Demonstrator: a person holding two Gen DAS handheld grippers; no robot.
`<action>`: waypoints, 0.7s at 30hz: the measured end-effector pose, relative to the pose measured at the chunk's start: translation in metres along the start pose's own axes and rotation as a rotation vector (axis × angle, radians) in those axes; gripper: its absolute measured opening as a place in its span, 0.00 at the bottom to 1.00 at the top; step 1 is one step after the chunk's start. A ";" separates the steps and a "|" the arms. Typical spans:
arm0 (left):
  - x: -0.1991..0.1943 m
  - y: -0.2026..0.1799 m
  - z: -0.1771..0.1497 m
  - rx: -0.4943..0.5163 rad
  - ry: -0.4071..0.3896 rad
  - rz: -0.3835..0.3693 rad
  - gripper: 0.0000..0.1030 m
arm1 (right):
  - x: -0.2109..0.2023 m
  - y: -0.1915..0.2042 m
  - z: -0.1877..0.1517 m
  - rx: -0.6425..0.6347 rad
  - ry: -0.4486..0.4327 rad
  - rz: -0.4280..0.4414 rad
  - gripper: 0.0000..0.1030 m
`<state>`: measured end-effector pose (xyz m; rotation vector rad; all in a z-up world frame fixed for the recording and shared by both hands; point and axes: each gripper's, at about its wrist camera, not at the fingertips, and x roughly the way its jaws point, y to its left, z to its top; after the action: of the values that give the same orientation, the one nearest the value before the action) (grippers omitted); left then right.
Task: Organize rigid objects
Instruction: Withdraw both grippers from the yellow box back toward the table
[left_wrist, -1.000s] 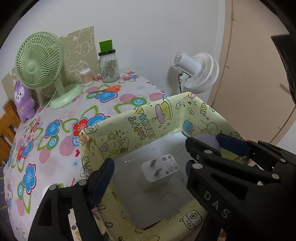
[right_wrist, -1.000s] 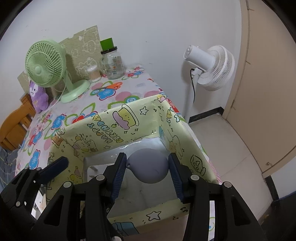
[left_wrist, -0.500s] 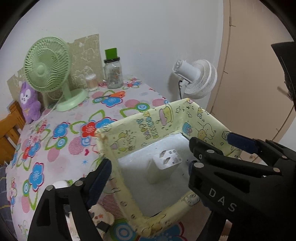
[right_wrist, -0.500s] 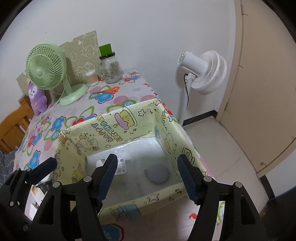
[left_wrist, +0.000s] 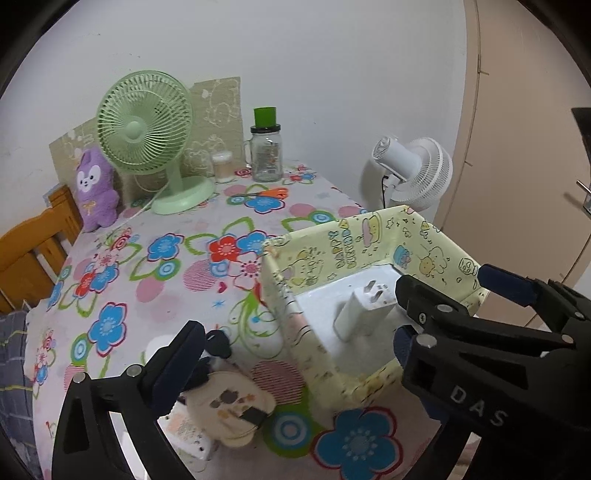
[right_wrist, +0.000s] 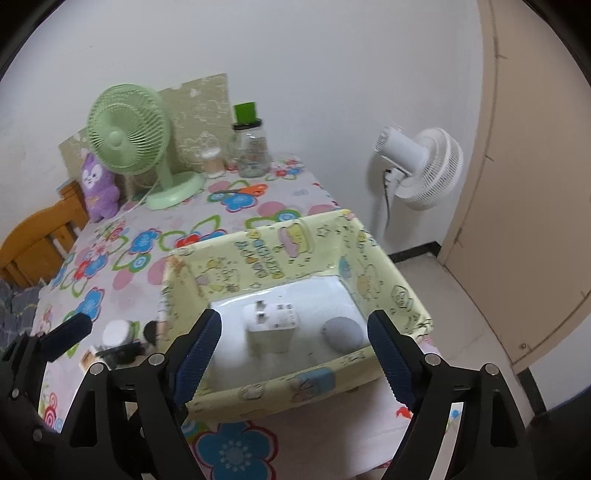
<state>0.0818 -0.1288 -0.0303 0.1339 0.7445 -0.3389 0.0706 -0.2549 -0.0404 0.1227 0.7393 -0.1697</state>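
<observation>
Both sets of jaws were opening, nothing between them: left gripper (left_wrist: 295, 354), right gripper (right_wrist: 293, 354). White charger (right_wrist: 271, 326) and grey puck (right_wrist: 341, 330) sat in the yellow box (right_wrist: 295, 384), puck on the right.

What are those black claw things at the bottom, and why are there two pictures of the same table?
Those claws are grippers: a person holds one in each hand, like big tongs. Each carries a camera that looks along its fingers, so you get two pictures. One is from the left gripper, the other from the right gripper. Both are opening and hold nothing. On the flowery table sits a yellow box. Inside lie a white charger and a grey ball. Further back stand a green fan, a purple toy and a jar.
</observation>
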 end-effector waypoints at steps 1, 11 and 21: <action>-0.002 0.002 -0.002 -0.004 -0.004 0.003 1.00 | -0.002 0.002 -0.002 -0.003 -0.005 0.004 0.84; -0.023 0.027 -0.018 -0.038 -0.034 0.013 1.00 | -0.026 0.029 -0.015 -0.046 -0.065 0.057 0.93; -0.039 0.053 -0.037 -0.065 -0.043 0.037 1.00 | -0.036 0.062 -0.029 -0.103 -0.085 0.125 0.96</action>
<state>0.0500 -0.0608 -0.0309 0.0785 0.7094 -0.2810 0.0379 -0.1853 -0.0337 0.0629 0.6521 -0.0179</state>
